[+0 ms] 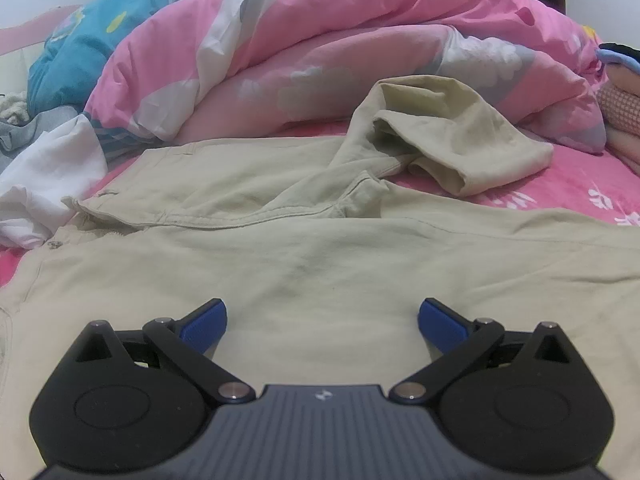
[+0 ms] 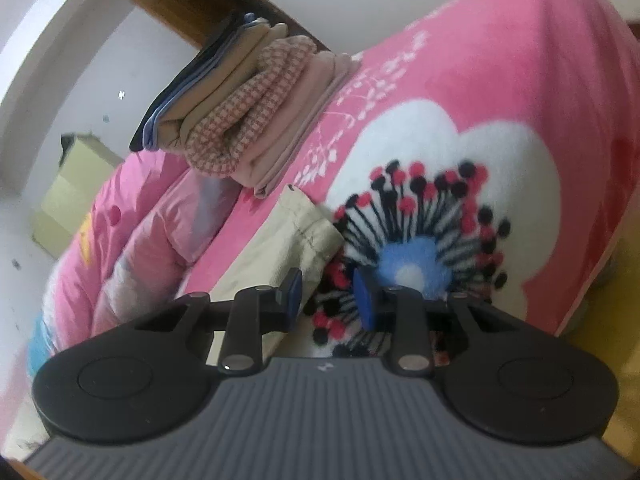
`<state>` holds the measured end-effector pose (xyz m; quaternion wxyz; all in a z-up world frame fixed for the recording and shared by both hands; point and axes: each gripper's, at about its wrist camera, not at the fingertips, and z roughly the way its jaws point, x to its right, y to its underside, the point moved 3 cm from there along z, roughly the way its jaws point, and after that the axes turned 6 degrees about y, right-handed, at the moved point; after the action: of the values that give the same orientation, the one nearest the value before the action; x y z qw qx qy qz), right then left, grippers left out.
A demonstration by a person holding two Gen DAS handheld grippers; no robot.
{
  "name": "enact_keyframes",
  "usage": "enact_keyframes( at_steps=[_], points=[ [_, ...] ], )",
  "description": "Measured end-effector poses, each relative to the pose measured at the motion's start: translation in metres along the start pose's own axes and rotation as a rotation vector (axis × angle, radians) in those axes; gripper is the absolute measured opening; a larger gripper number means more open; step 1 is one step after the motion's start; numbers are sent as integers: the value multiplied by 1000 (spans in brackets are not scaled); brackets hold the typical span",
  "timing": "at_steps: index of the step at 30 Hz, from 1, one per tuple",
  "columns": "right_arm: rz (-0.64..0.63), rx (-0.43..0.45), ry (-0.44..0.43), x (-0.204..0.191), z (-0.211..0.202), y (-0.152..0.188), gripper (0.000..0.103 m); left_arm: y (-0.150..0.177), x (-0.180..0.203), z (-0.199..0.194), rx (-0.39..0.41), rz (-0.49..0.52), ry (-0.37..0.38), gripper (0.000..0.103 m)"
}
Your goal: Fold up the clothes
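Trousers (image 1: pixel 304 264), beige, lay spread on the pink blanket (image 1: pixel 580 184), waistband toward the left in my left wrist view, one leg (image 1: pixel 452 136) bunched and folded back near the quilt (image 1: pixel 320 40). My left gripper (image 1: pixel 322 322) hovered just above the fabric, jaws released wide, nothing between the pads (image 1: pixel 204 324). White cloth (image 1: pixel 48 176) sat beside the waistband.

My right gripper (image 2: pixel 327 295) was tilted, view blurred. Its jaws stood part open with a narrow gap, clamping nothing; I saw the flower print (image 2: pixel 420 240) through the gap. A trouser leg end (image 2: pixel 296 240) lay just left of its left pad. A stack (image 2: pixel 248 112) of folded clothes sat further back on the blanket.
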<state>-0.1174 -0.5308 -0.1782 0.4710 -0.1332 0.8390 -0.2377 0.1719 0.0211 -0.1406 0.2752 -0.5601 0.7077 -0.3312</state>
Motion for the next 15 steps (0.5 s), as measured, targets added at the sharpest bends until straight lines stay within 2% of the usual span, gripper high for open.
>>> enact_keyframes(
  at_steps=[3,7,8,9,12,15],
  points=[
    [-8,13,15,-3,6,-1,29,0,0,0,1,0,0,103],
    [-159,51,104,-23,11,4,27,0,0,0,3,0,-1,103],
    [-203,67,128,-28,11,5,22,0,0,0,3,0,-1,103],
    [-245,83,151,-33,10,7,9,1,1,0,3,0,-1,103],
    [-357,150,212,-50,-6,11,5,1,1,0,2,0,-2,103],
    [-506,197,339,-67,-18,16,4,1,1,0,3,-1,-2,103]
  ],
)
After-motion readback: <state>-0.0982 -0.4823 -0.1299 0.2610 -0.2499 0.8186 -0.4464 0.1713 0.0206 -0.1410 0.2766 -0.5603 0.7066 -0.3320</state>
